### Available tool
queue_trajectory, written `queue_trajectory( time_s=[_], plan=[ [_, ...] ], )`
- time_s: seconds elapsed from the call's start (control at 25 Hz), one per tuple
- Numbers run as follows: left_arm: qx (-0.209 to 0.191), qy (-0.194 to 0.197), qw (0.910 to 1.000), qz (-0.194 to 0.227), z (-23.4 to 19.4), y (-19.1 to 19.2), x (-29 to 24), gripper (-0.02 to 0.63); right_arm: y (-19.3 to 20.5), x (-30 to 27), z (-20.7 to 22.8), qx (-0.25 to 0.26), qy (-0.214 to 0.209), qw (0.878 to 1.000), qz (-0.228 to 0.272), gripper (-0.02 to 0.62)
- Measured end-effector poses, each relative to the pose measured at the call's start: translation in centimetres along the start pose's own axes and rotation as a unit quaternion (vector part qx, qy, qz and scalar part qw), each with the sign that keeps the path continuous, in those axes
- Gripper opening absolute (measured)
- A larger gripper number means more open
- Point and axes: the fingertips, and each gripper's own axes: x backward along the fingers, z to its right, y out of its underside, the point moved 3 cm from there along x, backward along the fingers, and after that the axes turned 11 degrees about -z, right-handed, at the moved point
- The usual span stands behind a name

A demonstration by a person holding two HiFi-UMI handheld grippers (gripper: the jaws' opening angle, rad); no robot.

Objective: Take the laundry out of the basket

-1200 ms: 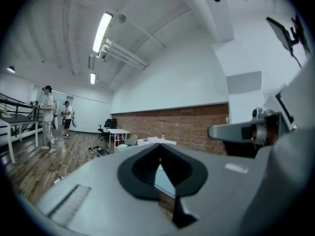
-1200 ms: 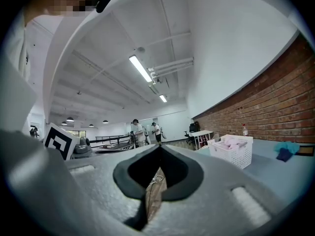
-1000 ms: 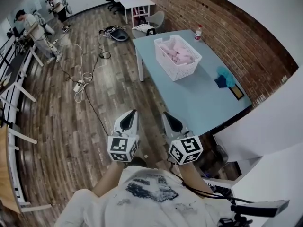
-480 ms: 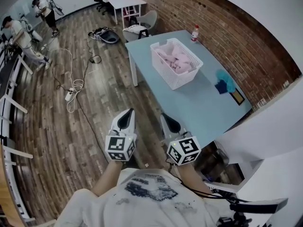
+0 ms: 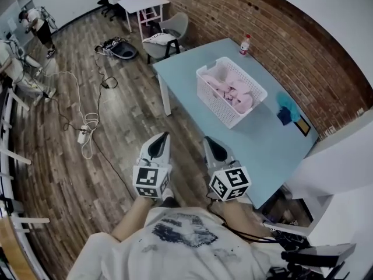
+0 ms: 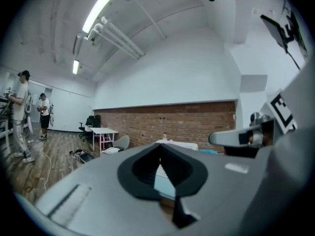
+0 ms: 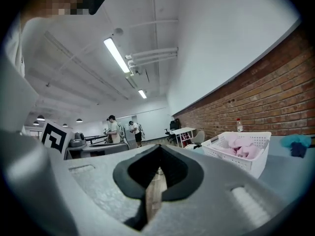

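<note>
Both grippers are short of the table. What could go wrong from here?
1. The left gripper and right gripper are both shut. If they reach in that way, they would likely shove the pink laundry rather than grip it.
2. The laundry lies piled in the basket, so a pull may drag several pieces or shift the basket.
3. The bottle stands near the basket's far corner and could be knocked over.

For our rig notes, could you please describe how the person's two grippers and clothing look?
Both the left gripper and the right gripper have pale grey tapered shells with black pads inside. Each carries a white cube printed with black square markers. The person wears a white T-shirt with a dark print.
</note>
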Motion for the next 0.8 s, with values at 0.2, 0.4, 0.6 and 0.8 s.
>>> queue_trajectory(
  time_s=[0.2,0.4,0.6,0.8],
  plan=[
    [-0.027,0.022,0.9994,-0.007,-5.9,-1.3,-2.5,-0.011,-1.3,-5.3,-0.1,-0.017,0.047,0.999,0.008,-0.003],
    [-0.025,0.051,0.9983,-0.012,-9.0,-1.3,-5.1,-0.011,-1.9,-7.9,0.4,-0.021,0.083,0.996,0.003,-0.002],
    [-0.023,0.076,0.9966,-0.021,-9.7,-1.2,-8.6,-0.011,-1.8,-9.2,2.4,-0.029,0.112,0.993,0.000,-0.002],
    [-0.032,0.103,0.9935,-0.036,-9.7,-1.2,-12.4,-0.011,-1.8,-10.7,5.2,-0.044,0.133,0.990,0.001,-0.002]
  ],
)
